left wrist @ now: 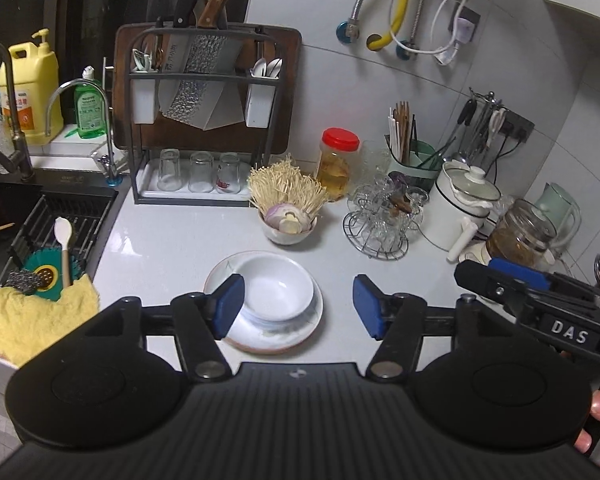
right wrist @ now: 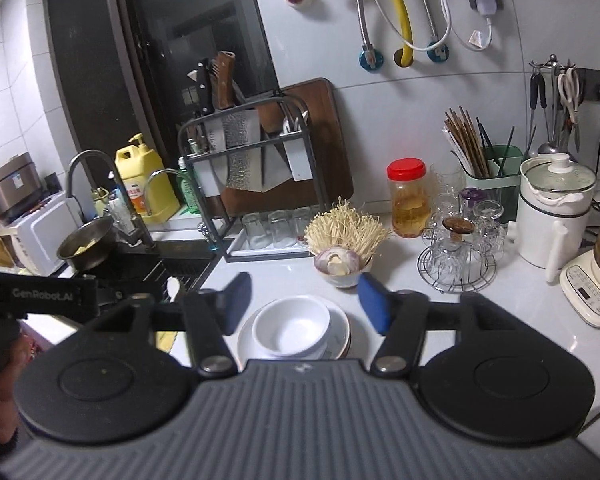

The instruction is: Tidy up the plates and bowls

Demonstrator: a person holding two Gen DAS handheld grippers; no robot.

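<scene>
Nearest in both wrist views, each claw stands open with nothing between its blue pads: the left claw and the right claw hang above the counter, apart from the dishes. Just beyond them a white bowl sits inside a plate, near the counter's front edge; from the right wrist view the bowl seems to rest on more than one plate, though I cannot count them. Farther back stands a small bowl of onion and enoki, with a wire rack of glass cups to its right and the sink to the left.

The stack looks settled, so the main risk, as I judge it, is a claw swinging low and clipping the bowl's rim, sliding the glazed stack toward the near edge. A wide sweep right could also catch the glass cups, which would topple easily
</scene>
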